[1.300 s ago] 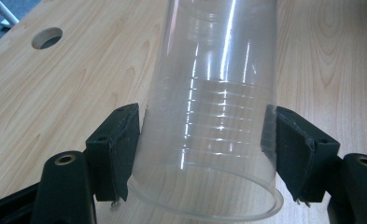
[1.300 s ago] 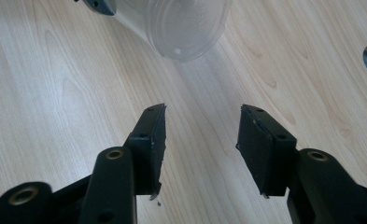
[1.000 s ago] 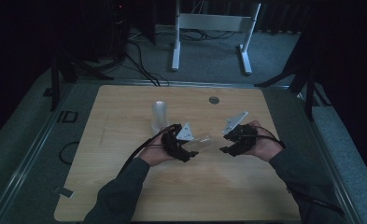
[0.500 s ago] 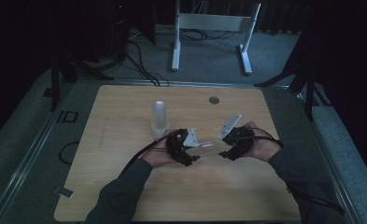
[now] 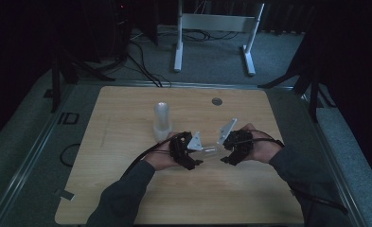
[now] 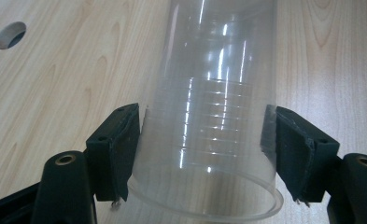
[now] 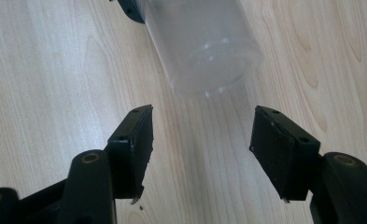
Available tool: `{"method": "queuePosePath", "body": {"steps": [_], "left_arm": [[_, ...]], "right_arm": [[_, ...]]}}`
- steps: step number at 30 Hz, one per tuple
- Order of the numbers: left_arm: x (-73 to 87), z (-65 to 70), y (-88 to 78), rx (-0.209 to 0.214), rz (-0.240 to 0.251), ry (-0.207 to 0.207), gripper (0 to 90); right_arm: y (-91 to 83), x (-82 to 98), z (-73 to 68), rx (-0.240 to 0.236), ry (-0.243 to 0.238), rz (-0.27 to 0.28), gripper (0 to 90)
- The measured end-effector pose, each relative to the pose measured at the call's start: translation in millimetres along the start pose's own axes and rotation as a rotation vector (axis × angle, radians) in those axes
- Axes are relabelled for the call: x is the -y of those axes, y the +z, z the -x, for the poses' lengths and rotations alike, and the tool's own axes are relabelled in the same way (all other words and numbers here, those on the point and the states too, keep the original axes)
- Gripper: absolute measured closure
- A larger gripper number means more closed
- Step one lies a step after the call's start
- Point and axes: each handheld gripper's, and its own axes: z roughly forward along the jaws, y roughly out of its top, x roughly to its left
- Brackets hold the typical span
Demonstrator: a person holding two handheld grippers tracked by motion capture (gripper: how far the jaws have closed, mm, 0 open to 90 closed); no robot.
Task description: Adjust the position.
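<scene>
The left gripper [image 6: 202,156] holds a clear plastic cup [image 6: 214,121] between its fingers – pads on both walls. The right gripper [image 7: 202,149] stands wide, with the cup's base [image 7: 204,44] just ahead of its fingers, above the worktop [image 7: 41,70].

Tabletop [image 5: 127,189]: carries all.
Upright cup [image 5: 162,119]: behind left tool, near it.
Left tool [image 5: 199,152]: left of centre, jaws either side of lying cup [image 5: 210,152].
Right tool [image 5: 223,156]: right of lying cup, apart.
Hole [image 5: 216,101]: far edge.
</scene>
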Motion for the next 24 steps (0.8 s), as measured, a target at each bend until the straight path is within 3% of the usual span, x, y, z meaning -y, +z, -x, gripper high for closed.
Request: {"method": "queuePosePath", "body": {"steps": [5,24], "left_arm": [[-0.7,1.6,1.1,0.007,-0.003,0.008,29.3],[-8.2,13.4,2.0,0.01,0.004,0.057,29.3]], "right_arm": [[2.0,-5.4,-1.8,-0.007,-0.023,-0.026,36.6],[13.6,-13.0,-3.9,-0.031,-0.028,-0.047,31.4]]}}
